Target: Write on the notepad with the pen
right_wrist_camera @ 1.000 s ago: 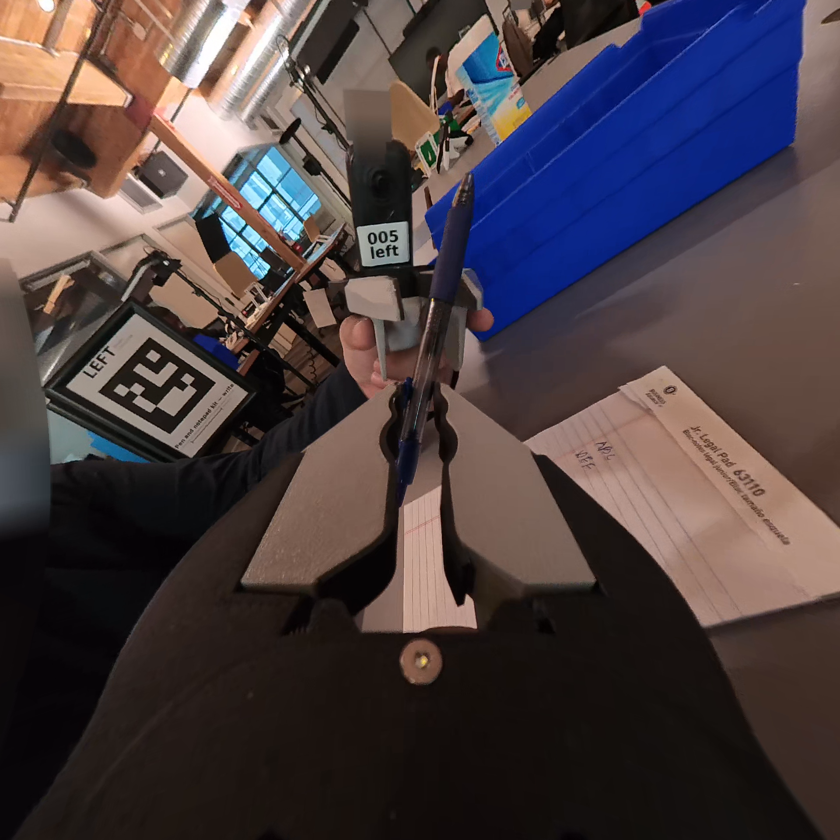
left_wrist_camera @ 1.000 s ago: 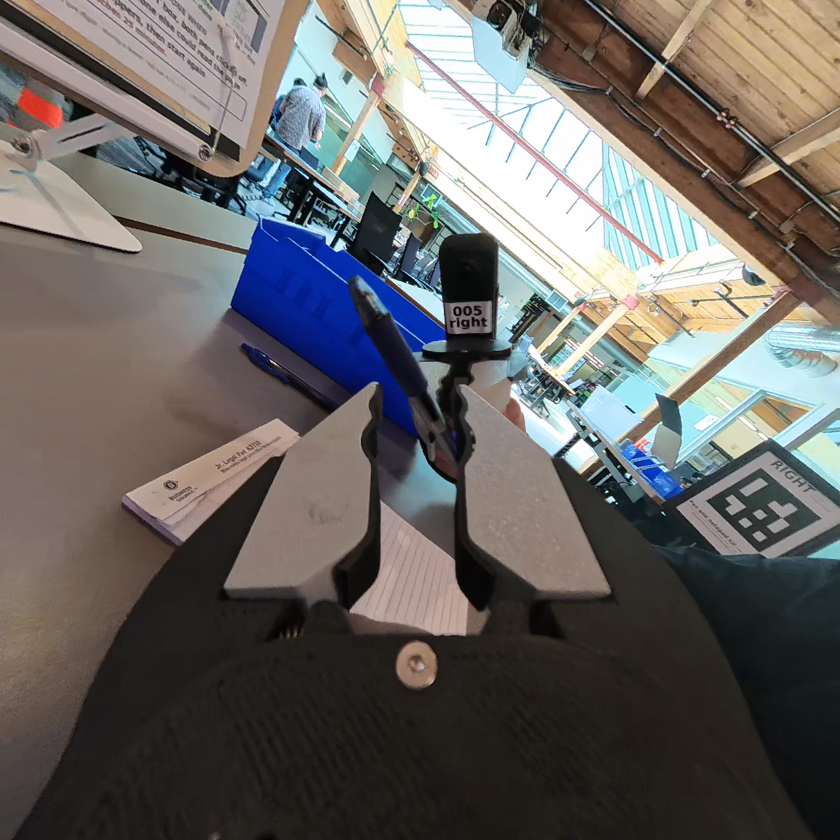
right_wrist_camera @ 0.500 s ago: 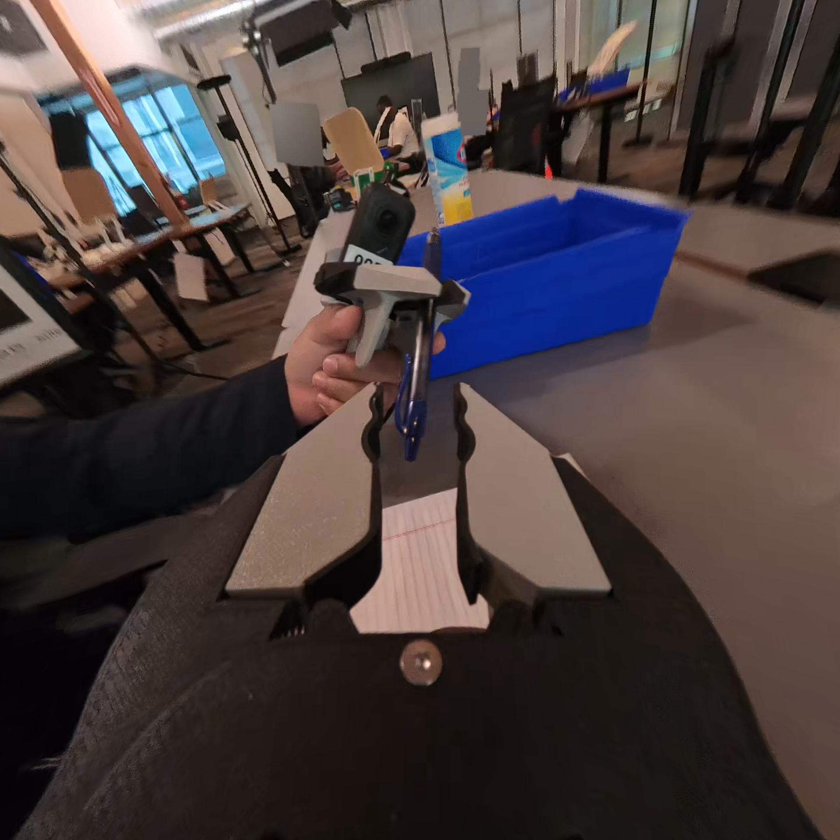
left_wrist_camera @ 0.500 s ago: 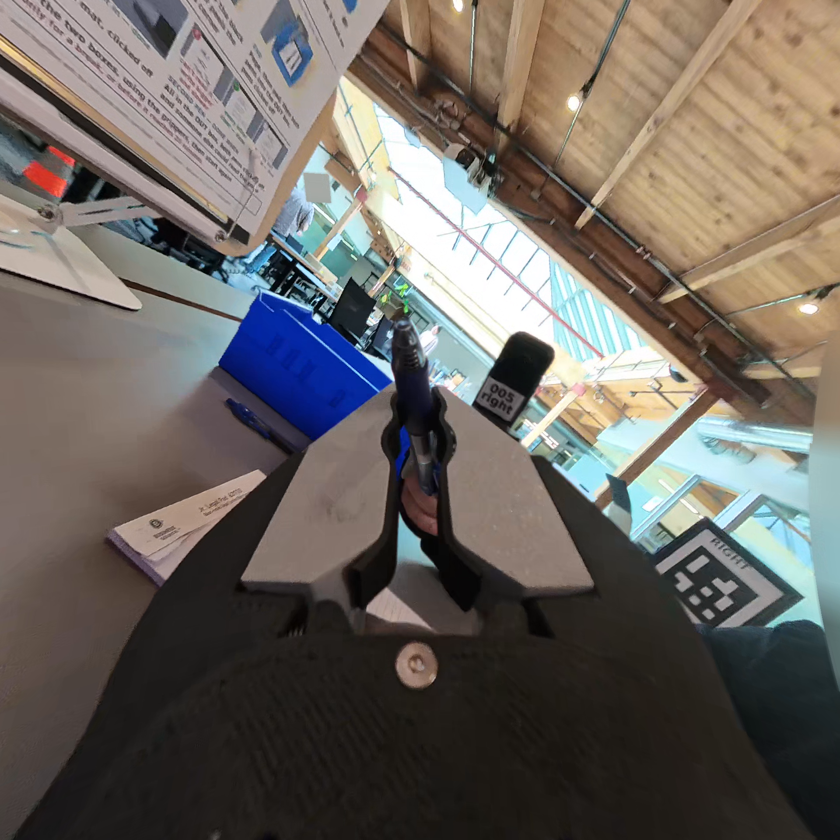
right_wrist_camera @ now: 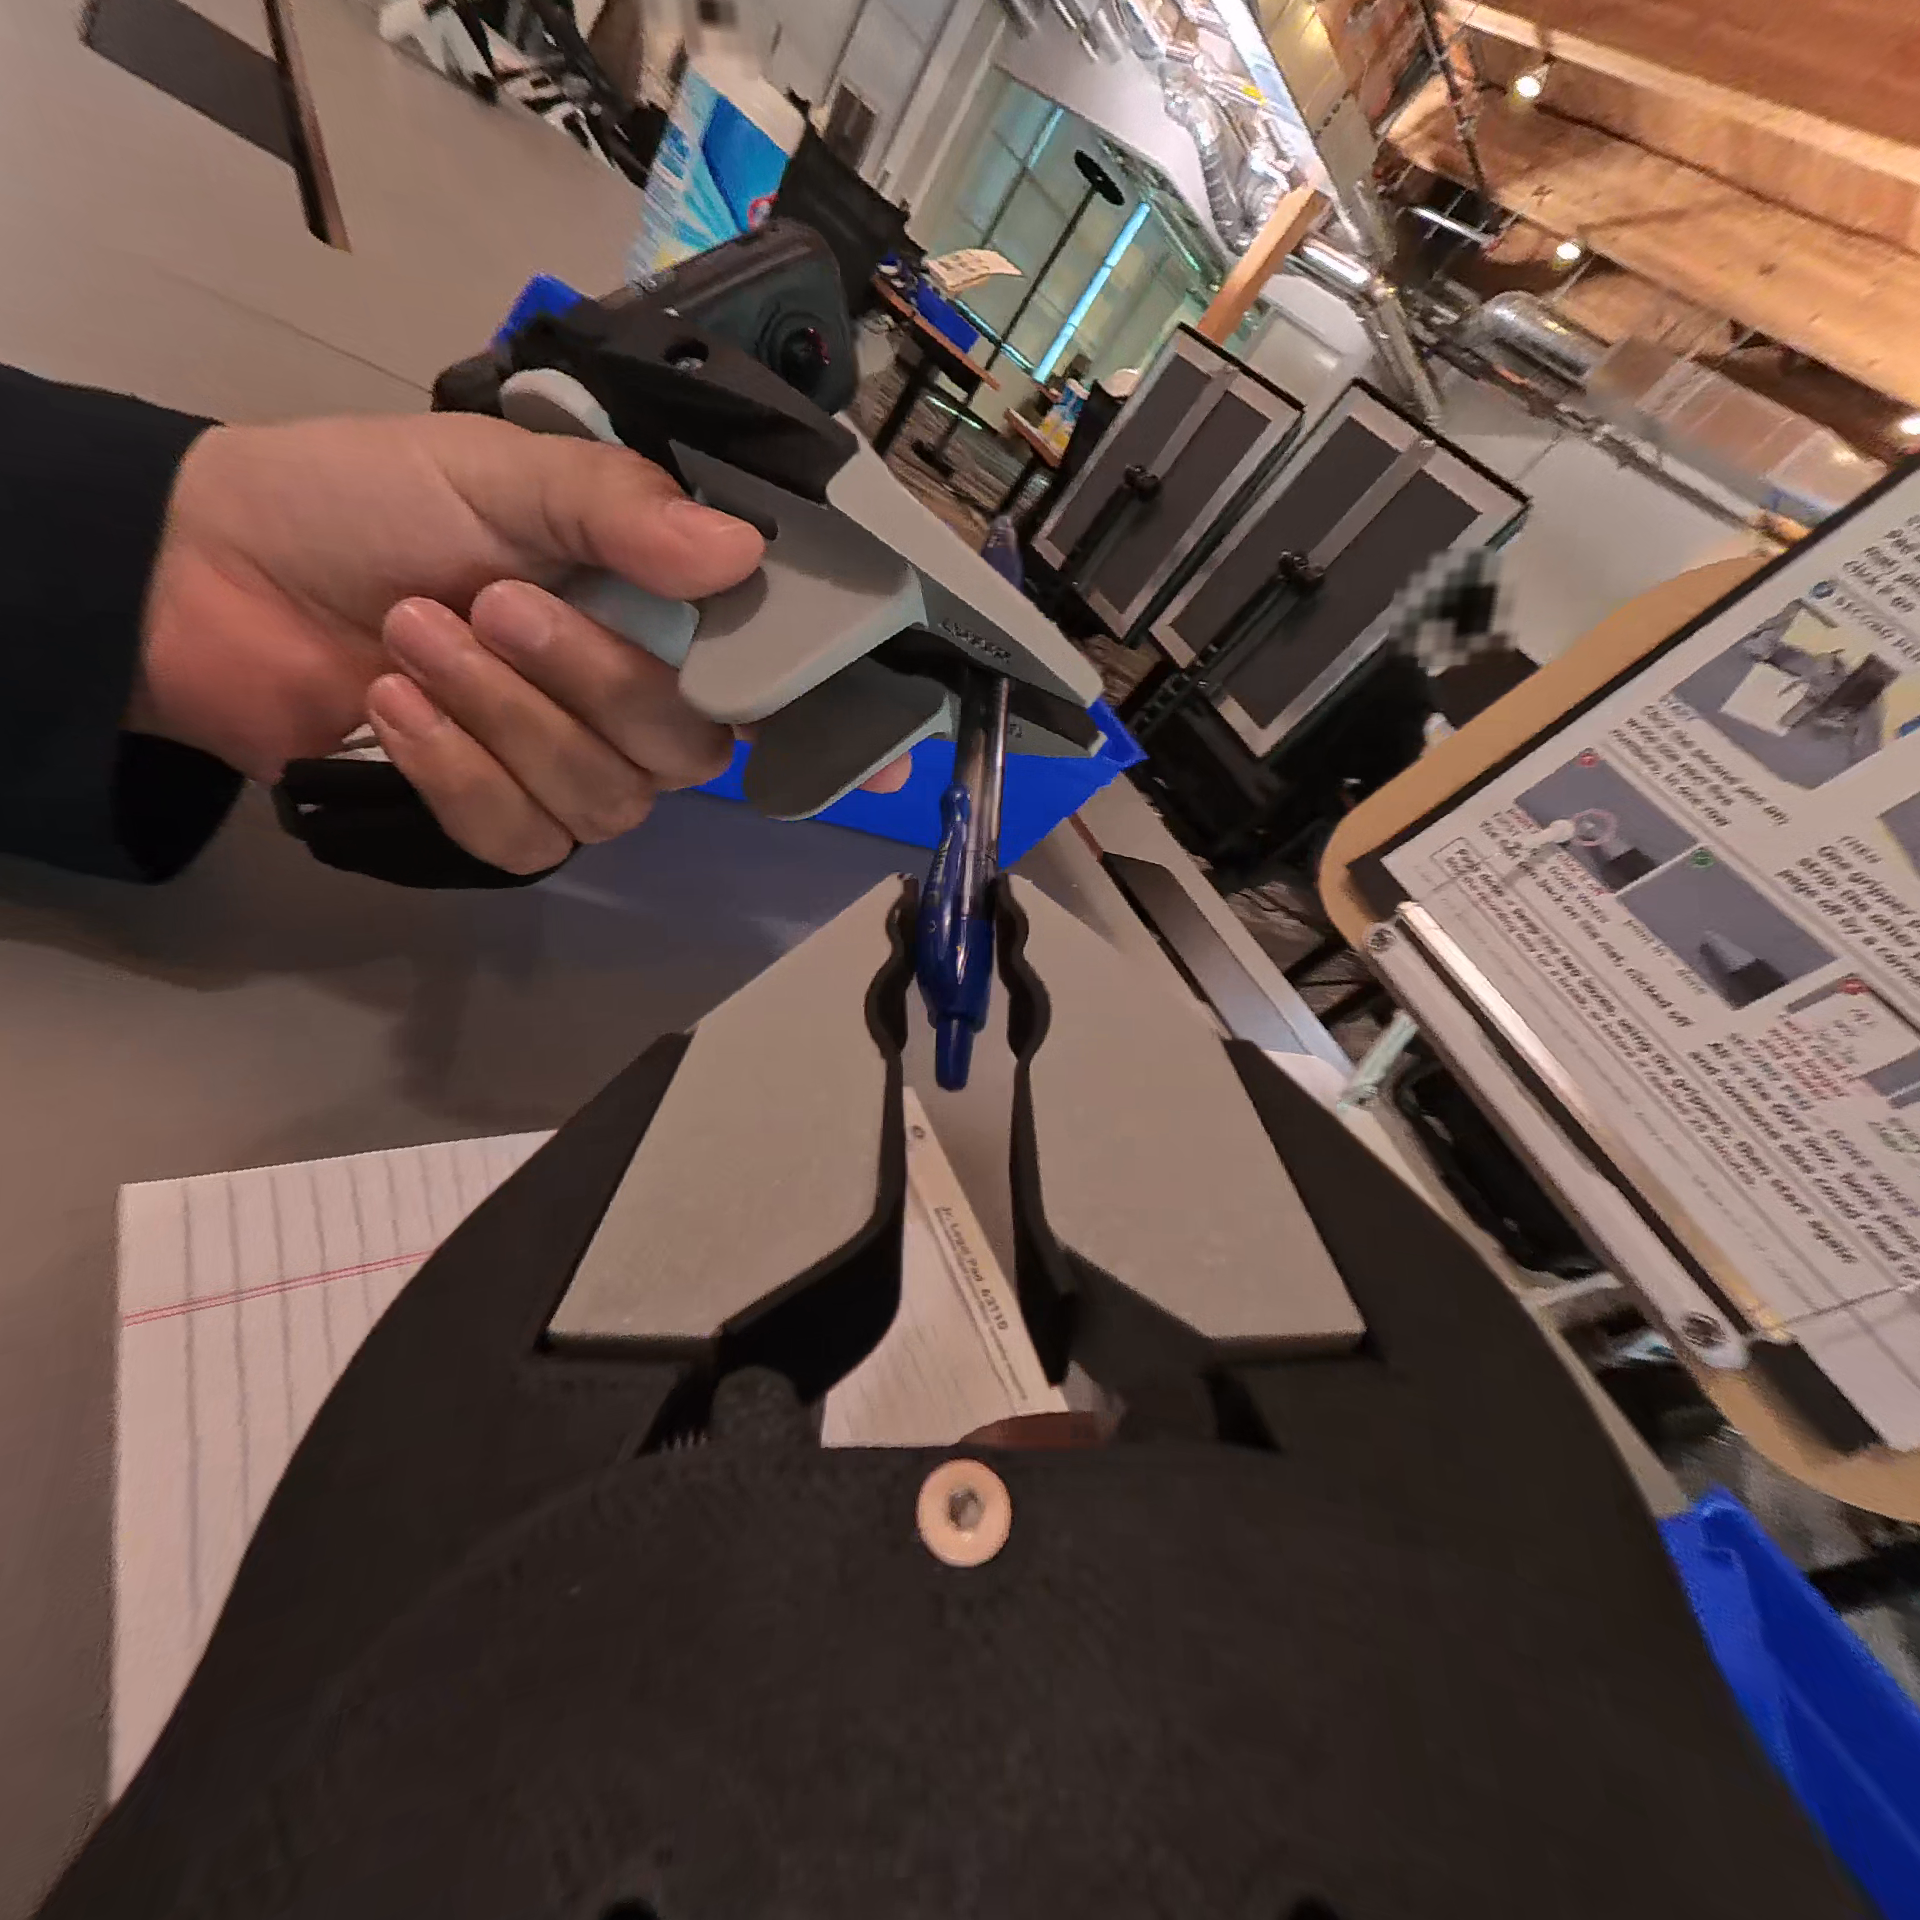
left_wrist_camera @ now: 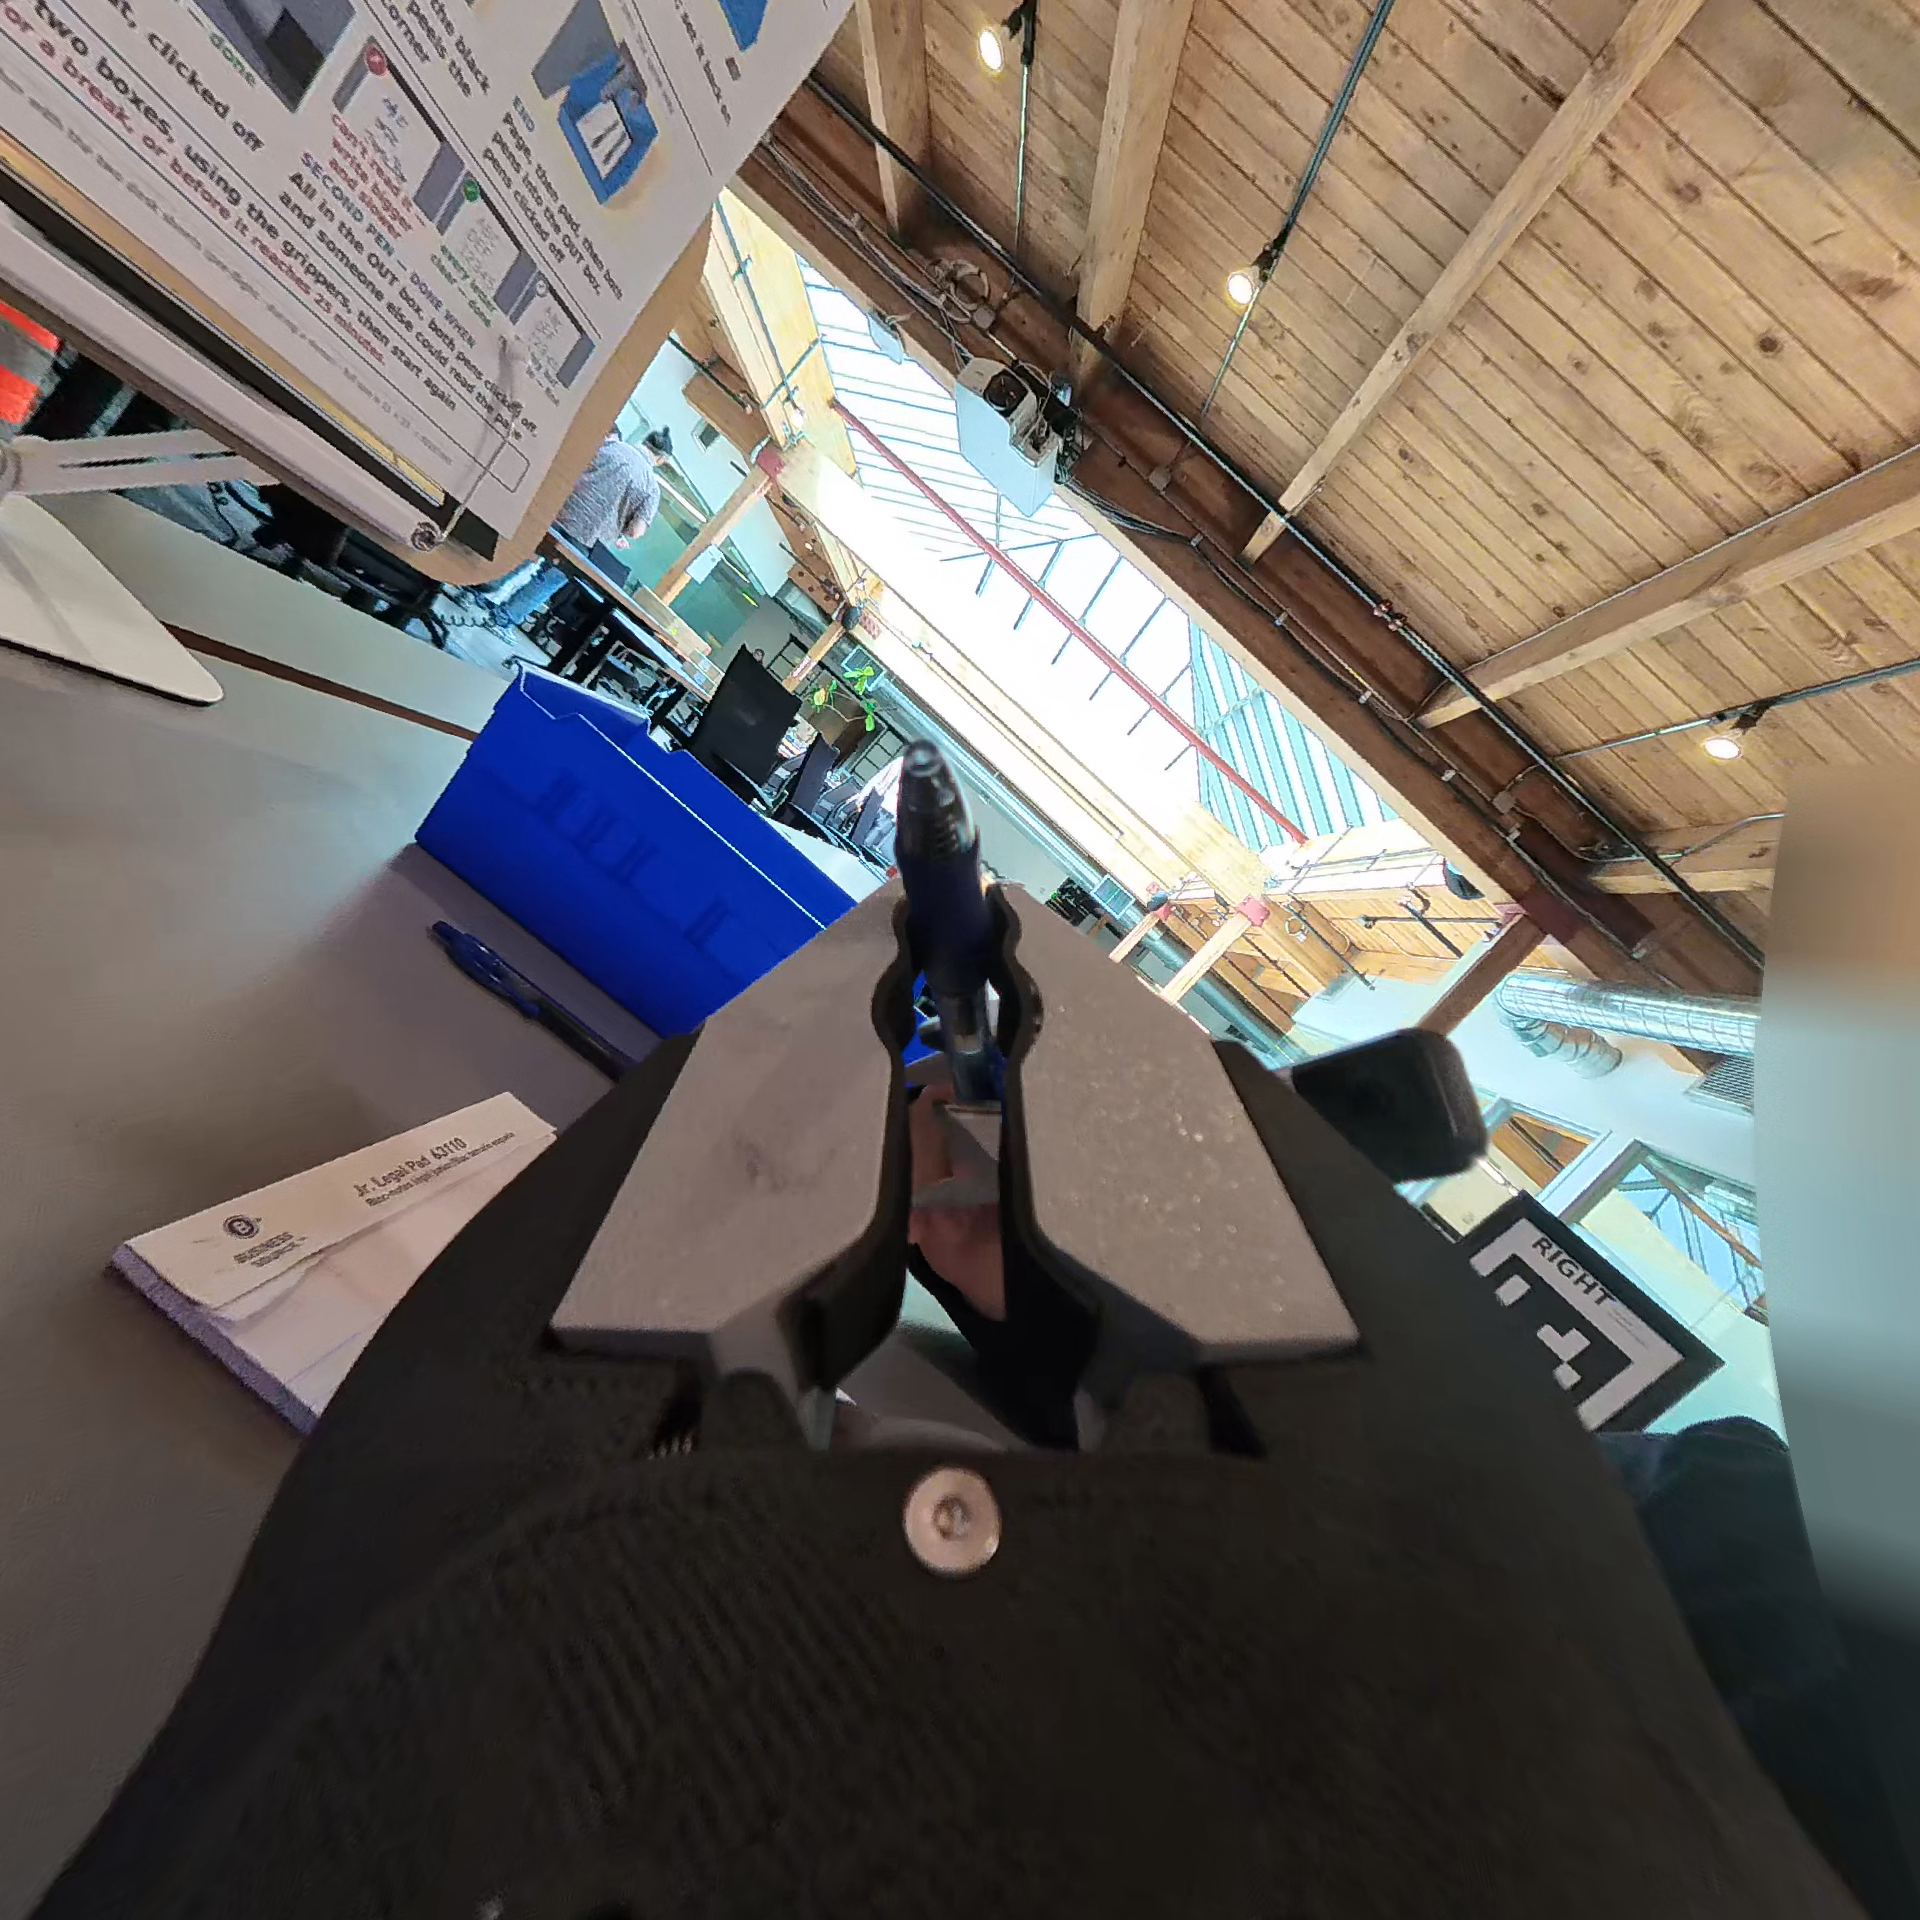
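A blue pen [left_wrist_camera: 935, 862] stands between my left gripper's [left_wrist_camera: 948, 914] fingertips, which are shut on its dark grip section, with the writing tip pointing up and away. In the right wrist view the left gripper [right_wrist_camera: 966, 665] holds the pen [right_wrist_camera: 961, 935] from above, above the table. The pen's clip end hangs down between my right gripper's [right_wrist_camera: 948, 914] fingertips, which are closed on it. The white lined notepad [right_wrist_camera: 260, 1268] lies on the grey table under the right gripper. It also shows in the left wrist view [left_wrist_camera: 343, 1226] at lower left.
A second blue pen [left_wrist_camera: 488, 961] lies on the table beside a blue bin [left_wrist_camera: 613, 873]. An instruction board [right_wrist_camera: 1662, 987] on a stand is to the right. Another blue bin edge [right_wrist_camera: 1787, 1683] shows at lower right. A person's hand [right_wrist_camera: 436, 623] grips the left gripper. Spacing between my two grippers at the tips: around 4 centimeters.
The right gripper held the pen a second ago while the left was open. The left shut on the grip section, the right opened and swung round, and now it has closed on the clip end.
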Demonstrator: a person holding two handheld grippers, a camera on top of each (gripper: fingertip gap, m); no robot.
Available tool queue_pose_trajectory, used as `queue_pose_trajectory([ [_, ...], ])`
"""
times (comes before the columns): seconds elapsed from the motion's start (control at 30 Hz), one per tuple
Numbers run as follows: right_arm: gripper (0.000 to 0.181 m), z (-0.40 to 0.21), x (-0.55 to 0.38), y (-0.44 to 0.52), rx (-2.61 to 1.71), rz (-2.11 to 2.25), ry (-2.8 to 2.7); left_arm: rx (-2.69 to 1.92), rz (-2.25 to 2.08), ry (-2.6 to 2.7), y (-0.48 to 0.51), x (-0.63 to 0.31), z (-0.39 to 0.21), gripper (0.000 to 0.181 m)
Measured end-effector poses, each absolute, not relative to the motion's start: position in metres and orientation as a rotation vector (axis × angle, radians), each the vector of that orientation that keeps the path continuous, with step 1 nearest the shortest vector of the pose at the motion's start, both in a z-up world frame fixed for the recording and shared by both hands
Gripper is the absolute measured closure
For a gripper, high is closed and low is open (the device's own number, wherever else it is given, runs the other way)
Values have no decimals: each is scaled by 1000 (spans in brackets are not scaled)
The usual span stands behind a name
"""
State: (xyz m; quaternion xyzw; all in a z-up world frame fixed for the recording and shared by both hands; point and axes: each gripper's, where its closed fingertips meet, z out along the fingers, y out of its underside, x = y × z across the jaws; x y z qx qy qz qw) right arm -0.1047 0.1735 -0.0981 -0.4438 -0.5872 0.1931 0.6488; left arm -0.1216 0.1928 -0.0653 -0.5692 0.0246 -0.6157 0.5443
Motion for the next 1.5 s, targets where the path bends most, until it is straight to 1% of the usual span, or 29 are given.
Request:
queue_pose_trajectory([
  [0.07,172,-97,-104,174,-1001,407,-1328,-1354,-1462,60,193,-122,-66,173],
  [0.17,173,-96,-104,171,-1047,523,-1326,-1341,-1466,78,190,-121,-64,173],
  [0.27,173,-94,-101,171,-1153,786,-1310,-1335,-1458,92,189,-119,-64,171],
  [0.37,175,-87,-95,172,-1255,1090,-1260,-1319,-1463,116,187,-117,-62,164],
  [0.5,175,-77,-85,171,-1356,1565,-1166,-1299,-1468,179,179,-111,-58,167],
  [0.6,175,-70,-77,177,-1378,1724,-1092,-1303,-1453,223,176,-106,-58,168],
  [0.73,175,-75,-76,171,-1425,1826,-1131,-1307,-1424,289,171,-99,-59,170],
  [0.83,175,-76,-76,166,-1443,1902,-1139,-1331,-1401,332,169,-92,-62,165],
  [1.03,175,-79,-74,162,-1484,2037,-1144,-1324,-1379,390,163,-86,-61,170],
  [1.2,175,-83,-73,165,-1517,2010,-1146,-1388,-1286,435,166,-82,-71,173],
  [1.5,175,-71,-67,185,-1471,1969,-1016,-1490,-1256,486,169,-69,-89,173],
])
